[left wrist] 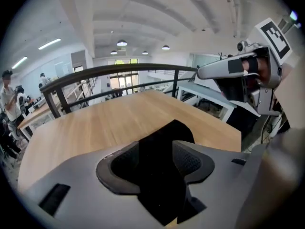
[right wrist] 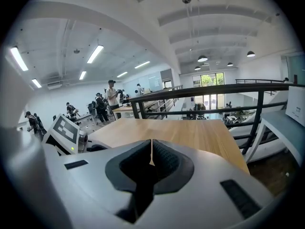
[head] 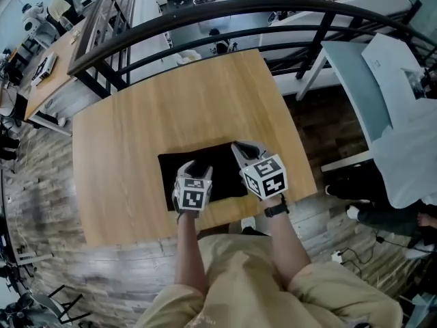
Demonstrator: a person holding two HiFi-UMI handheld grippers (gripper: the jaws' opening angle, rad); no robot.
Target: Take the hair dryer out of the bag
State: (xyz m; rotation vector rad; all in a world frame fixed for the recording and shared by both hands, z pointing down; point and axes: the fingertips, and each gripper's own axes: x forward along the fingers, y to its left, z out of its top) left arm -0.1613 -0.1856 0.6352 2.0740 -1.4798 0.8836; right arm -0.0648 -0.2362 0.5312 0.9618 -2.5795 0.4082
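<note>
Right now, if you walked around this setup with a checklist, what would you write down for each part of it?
Surface: wooden table.
Job's things: black bag lying flat near the near edge; hair dryer not in sight.
Clutter: nothing seen.
Grippers: left gripper open over the bag, gripping nothing; right gripper shut, empty.
Cables: a cord with a white plug block on the floor, right of the table.
Surroundings: black railing behind the table, white desks, people far off.
</note>
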